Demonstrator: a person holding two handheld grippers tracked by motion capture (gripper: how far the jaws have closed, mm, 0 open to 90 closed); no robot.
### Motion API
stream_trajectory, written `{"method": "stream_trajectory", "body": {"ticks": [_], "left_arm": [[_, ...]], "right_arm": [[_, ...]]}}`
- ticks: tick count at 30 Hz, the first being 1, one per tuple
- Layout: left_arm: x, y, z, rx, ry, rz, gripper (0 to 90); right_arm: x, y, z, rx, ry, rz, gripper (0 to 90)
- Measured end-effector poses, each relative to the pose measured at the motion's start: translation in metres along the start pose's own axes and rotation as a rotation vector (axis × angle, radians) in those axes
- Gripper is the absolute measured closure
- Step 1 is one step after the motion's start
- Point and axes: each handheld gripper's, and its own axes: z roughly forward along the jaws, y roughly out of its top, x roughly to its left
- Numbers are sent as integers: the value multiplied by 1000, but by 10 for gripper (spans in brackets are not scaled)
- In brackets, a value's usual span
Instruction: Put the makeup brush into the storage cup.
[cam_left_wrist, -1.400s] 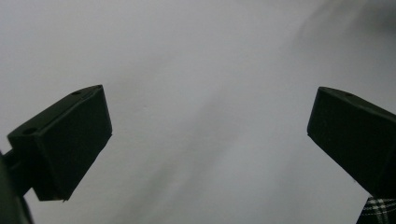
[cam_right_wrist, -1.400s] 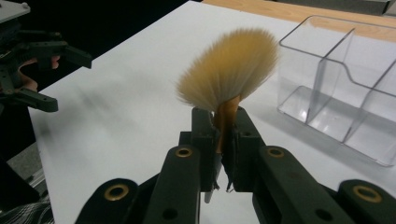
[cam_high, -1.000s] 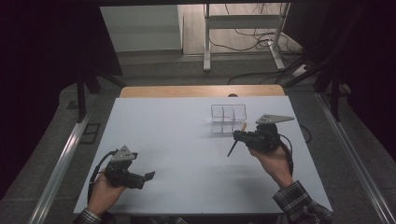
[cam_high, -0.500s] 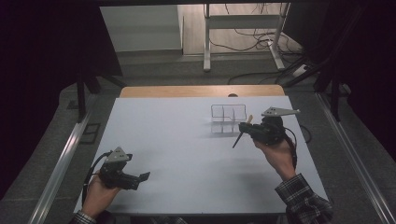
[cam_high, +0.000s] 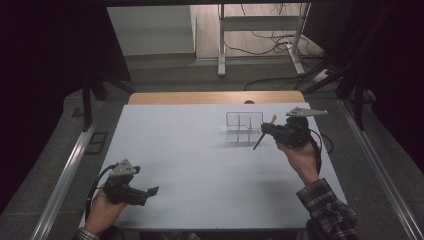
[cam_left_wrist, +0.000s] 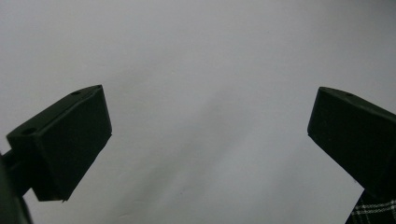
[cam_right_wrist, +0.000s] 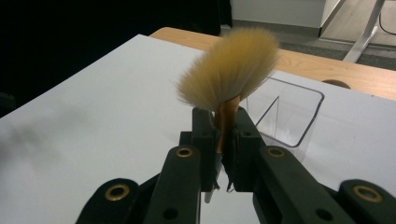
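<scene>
brush held beside the clear box

brush (cam_right_wrist: 229, 74) sits pinched between the jaws of the right gripper (cam_right_wrist: 223, 140), bristles fanned above them, dark handle slanting down toward the table (cam_high: 190, 150). it hangs just beside the clear box (cam_high: 244, 125), near the table's far right. left gripper (cam_high: 131, 186) rests near the front left edge, jaws spread wide over bare table.

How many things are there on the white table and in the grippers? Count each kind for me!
Brushes: 1, the brush held in the right gripper.
Clear boxes: 1, the clear box standing on the table.
Grippers: 2, the right one and the left gripper, which holds nothing.
Total: 4.
</scene>
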Motion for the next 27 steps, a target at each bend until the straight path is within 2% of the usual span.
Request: {"method": "stream_trajectory", "body": {"ticks": [7, 27], "left_arm": [[-1, 0, 1, 10, -15, 4, 0], [0, 0, 0, -19, -31, -24, 0]], "right_arm": [[-5, 8, -1, -13, -13, 1, 831], [-20, 36, 1, -49, -52, -1, 831]]}}
